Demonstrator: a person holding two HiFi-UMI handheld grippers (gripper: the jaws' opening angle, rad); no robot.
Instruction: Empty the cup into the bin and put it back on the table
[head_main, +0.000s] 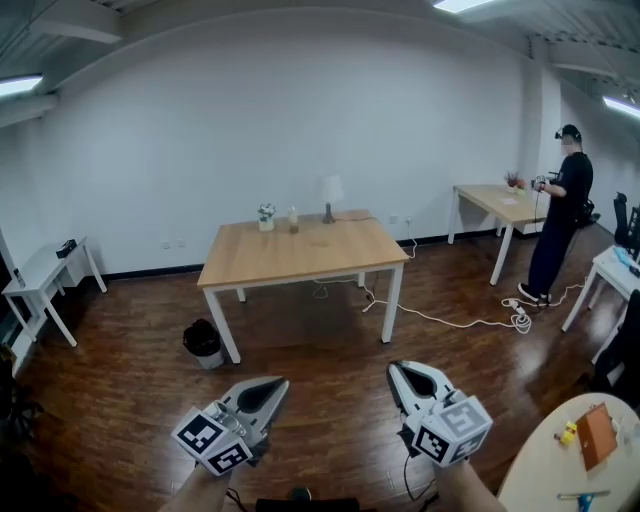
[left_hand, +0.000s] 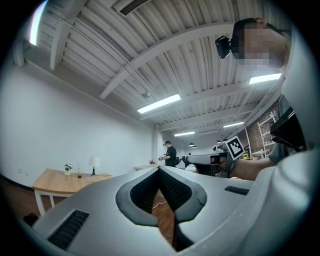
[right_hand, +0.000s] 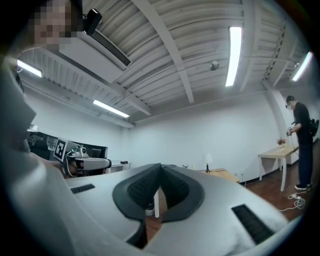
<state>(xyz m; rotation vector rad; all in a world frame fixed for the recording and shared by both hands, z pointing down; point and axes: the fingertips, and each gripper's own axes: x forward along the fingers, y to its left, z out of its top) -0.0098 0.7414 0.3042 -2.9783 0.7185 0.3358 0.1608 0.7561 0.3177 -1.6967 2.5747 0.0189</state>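
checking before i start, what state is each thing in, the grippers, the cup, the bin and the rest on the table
left gripper, shut, empty
right gripper, shut, empty
cup, upright near the far edge of the table, not held
bin, upright on the floor by the table's front left leg
lamp, upright on the table, not visibly lit
potted plant, upright on the table

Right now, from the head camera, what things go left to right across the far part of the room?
Side table → bin → plant → cup → lamp → person
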